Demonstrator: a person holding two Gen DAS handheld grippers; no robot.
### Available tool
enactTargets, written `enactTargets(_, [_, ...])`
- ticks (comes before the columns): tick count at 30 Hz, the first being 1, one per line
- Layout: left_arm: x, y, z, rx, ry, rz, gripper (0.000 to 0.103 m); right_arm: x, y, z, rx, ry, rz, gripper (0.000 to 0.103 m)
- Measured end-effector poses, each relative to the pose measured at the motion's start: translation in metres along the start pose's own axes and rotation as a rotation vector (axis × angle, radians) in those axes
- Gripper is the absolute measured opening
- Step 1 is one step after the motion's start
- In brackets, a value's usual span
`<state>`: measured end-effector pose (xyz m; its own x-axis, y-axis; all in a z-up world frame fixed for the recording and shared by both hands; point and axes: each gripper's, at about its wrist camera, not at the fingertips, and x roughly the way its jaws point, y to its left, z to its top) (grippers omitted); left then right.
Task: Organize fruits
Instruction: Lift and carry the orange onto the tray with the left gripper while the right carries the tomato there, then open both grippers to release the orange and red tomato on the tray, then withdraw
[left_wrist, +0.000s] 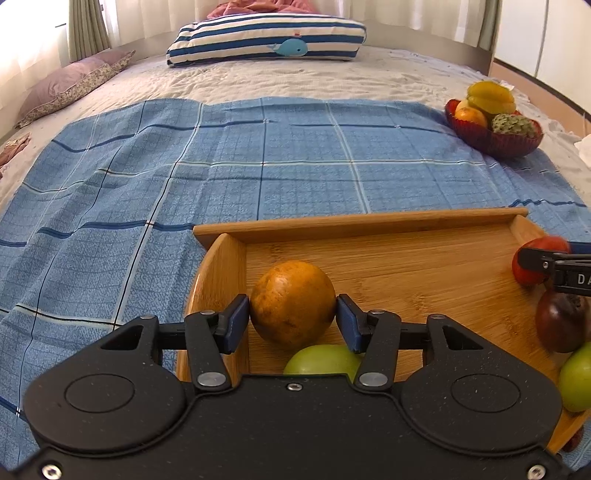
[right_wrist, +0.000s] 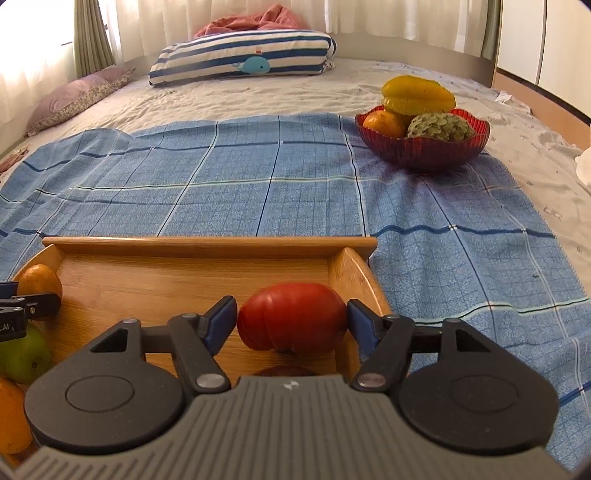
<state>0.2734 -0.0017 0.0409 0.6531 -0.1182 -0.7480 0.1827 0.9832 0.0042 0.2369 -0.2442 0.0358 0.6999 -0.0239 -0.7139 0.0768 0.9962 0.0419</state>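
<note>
The left gripper (left_wrist: 293, 317) holds the orange fruit (left_wrist: 293, 304) at the wooden tray's (left_wrist: 354, 222) left edge; the right gripper (right_wrist: 291, 321) holds the red tomato (right_wrist: 292, 316) at its right edge, nearer the red bowl (right_wrist: 424, 149) far ahead on the right

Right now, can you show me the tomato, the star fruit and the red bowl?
tomato (right_wrist: 293, 317), right wrist view, middle of its red skin.
star fruit (right_wrist: 417, 95), right wrist view, its yellow top.
red bowl (right_wrist: 424, 151), right wrist view, its front wall.

Cut-off white letters only — "DA" on right claw (left_wrist: 546, 264), ".AI" on left claw (right_wrist: 22, 299).
</note>
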Motion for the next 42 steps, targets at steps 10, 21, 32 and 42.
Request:
enactTargets(10, [-0.034, -0.013, -0.008, 0.082, -0.092, -0.003, 0.085, -0.026, 0.003, -0.005, -0.023, -0.082, 0.037, 0.098])
enactTargets(21, [-0.086, -0.024, -0.038, 0.068, -0.185, -0.075, 0.094, -0.074, 0.004, -0.033, -0.043, -0.244, 0.073, 0.103])
enactTargets(32, [-0.113, -0.033, -0.074, 0.054, -0.241, -0.093, 0.096, -0.113, 0.009, -0.064, -0.093, -0.373, 0.067, 0.103])
enactTargets(42, [-0.129, -0.037, -0.103, 0.029, -0.276, -0.100, 0.099, -0.125, 0.010, -0.092, -0.105, -0.426, 0.037, 0.103])
